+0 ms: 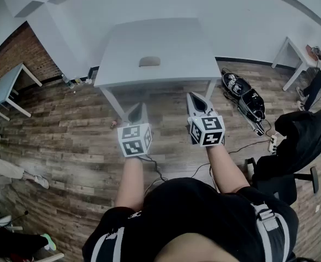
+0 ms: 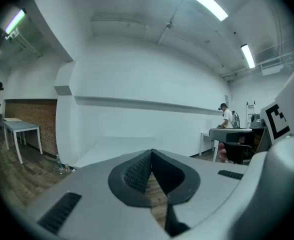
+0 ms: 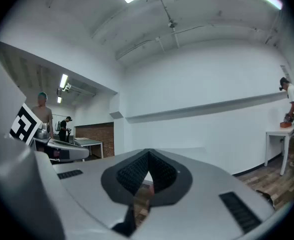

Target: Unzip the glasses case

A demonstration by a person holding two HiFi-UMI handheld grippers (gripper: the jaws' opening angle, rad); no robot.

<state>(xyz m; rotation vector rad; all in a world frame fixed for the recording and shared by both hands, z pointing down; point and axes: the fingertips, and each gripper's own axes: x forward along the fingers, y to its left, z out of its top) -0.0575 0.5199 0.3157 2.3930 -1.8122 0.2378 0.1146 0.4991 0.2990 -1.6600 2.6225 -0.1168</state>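
Observation:
A small grey-brown glasses case (image 1: 149,61) lies near the middle of a white table (image 1: 177,70) in the head view. My left gripper (image 1: 135,112) is held in front of the table's near edge, short of the case, its jaws shut with nothing between them (image 2: 151,154). My right gripper (image 1: 200,105) hovers beside it to the right, also shut and empty (image 3: 148,155). Neither gripper touches the case or the table. From both gripper views the case is hidden; only the pale tabletop (image 2: 122,146) and a white wall show ahead.
A black bag (image 1: 245,94) and cables lie on the wooden floor right of the table. A black office chair (image 1: 291,146) stands at the right. Small white tables stand at far left (image 1: 5,89) and far right (image 1: 297,56), with people near them.

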